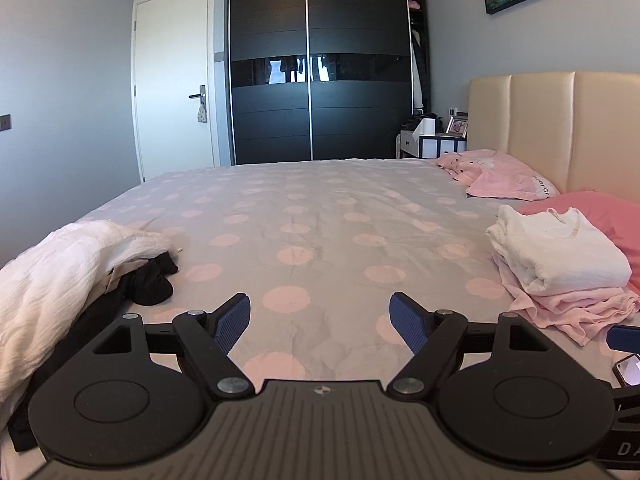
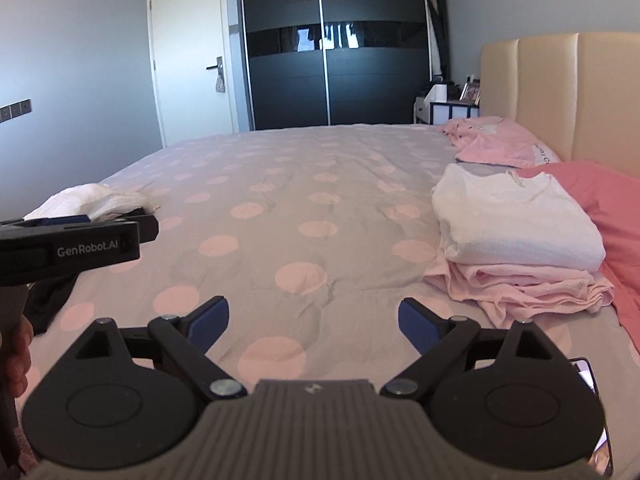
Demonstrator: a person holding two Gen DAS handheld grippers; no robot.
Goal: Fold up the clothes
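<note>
Two grippers hover over the polka-dot bed [image 1: 320, 208]: the left gripper [image 1: 320, 322] and the right gripper [image 2: 314, 322] both spread wide, grasping nothing. Beyond, to the left, one unfolded heap of white and black clothes [image 1: 72, 268]; to the right, one folded stack [image 2: 516, 236], white on pink. Farthest, two pink pillows [image 2: 500, 140].

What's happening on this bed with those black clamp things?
A person is folding laundry with a pair of tongs in each hand. Both the left tongs and the right tongs hang open and empty over the spotted bedsheet. A folded white top sits on a folded pink garment by the pillows. An unfolded pile of white cloth and black clothing waits on the other side.
</note>
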